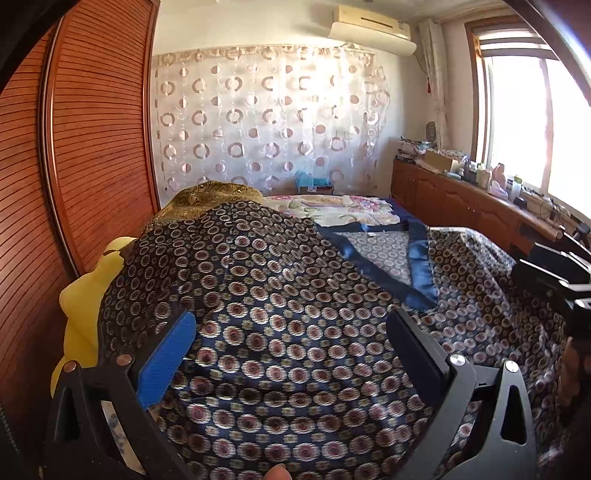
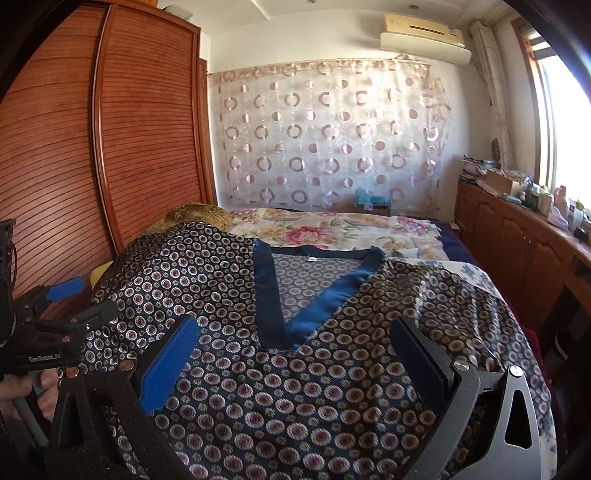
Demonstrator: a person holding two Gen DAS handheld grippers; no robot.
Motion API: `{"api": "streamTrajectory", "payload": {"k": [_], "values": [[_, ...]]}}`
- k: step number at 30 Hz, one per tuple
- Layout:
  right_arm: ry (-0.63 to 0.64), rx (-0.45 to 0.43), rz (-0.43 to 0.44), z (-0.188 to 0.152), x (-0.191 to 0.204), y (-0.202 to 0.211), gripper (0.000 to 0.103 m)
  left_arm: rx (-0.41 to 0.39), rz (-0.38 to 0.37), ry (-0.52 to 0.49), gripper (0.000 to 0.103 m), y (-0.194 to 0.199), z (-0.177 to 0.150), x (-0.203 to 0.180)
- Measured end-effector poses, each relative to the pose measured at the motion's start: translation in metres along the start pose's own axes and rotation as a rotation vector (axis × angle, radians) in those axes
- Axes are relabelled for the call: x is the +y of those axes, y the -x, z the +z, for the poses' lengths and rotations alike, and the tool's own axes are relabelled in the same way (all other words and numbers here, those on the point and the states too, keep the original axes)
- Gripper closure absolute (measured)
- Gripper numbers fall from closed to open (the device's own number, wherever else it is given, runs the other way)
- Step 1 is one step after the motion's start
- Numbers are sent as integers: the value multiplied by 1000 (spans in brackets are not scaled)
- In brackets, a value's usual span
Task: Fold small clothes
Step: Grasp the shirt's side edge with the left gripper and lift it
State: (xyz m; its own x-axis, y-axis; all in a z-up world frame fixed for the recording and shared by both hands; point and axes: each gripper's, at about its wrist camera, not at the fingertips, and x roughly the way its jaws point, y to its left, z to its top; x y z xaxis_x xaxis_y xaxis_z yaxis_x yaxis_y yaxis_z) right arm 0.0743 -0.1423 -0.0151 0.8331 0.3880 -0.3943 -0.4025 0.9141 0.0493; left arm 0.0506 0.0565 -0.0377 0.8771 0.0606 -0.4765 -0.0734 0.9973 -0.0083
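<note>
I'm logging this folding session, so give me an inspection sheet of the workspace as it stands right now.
Surface: bed with floral sheet, garment spread over it.
Job's things: dark patterned top with blue V-neck trim, lying open, unfolded.
Clutter: yellow item at the garment's left edge; gold cushion behind.
Grippers: left gripper and right gripper both open, over the fabric, nothing between the fingers.
Cables: nothing seen.
Surroundings: wooden wardrobe, circle-print curtain, air conditioner, cluttered cabinet under a window.
</note>
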Motion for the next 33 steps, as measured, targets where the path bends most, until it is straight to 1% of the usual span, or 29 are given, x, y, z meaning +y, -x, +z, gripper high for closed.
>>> {"api": "streamTrajectory", "payload": {"k": [3,4,8,9,11,13,16,18,19,20,21,23,24,25,27,29,32,33], "values": [[22,30,35,5,7,-18,0,36,20,-36,0,-2,-3,16],[28,46,60,7,12,-24,0,54,25,-37,0,-4,-4,24],[49,102,148,12,23,-41,1,139,19,11,0,-10,-7,58],[61,120,182,14,29,-46,3,158,13,26,0,-11,-9,67],[89,146,208,15,35,-52,6,186,8,43,0,-12,-14,86],[111,180,242,16,40,-60,10,207,14,56,4,-12,-19,102],[133,225,282,16,48,-73,11,258,3,108,15,-14,-28,132],[147,249,295,12,49,-77,11,282,3,134,27,-16,-32,146],[151,257,297,13,49,-79,11,292,2,145,28,-17,-33,152],[155,267,296,12,49,-80,11,298,5,160,32,-18,-35,159],[158,272,292,12,50,-83,11,304,6,167,39,-19,-35,162],[172,281,277,12,49,-87,11,319,2,174,40,-22,-36,166],[181,282,269,11,50,-89,11,326,-3,162,40,-24,-36,165],[193,282,257,9,54,-93,11,343,-7,133,40,-27,-38,161],[210,291,240,5,56,-95,11,379,9,85,40,-33,-42,155],[207,304,236,0,57,-99,11,410,18,63,40,-39,-46,154],[194,301,235,0,55,-101,11,414,33,74,41,-42,-45,158],[188,306,227,0,53,-102,11,416,42,72,44,-44,-43,160]]}}
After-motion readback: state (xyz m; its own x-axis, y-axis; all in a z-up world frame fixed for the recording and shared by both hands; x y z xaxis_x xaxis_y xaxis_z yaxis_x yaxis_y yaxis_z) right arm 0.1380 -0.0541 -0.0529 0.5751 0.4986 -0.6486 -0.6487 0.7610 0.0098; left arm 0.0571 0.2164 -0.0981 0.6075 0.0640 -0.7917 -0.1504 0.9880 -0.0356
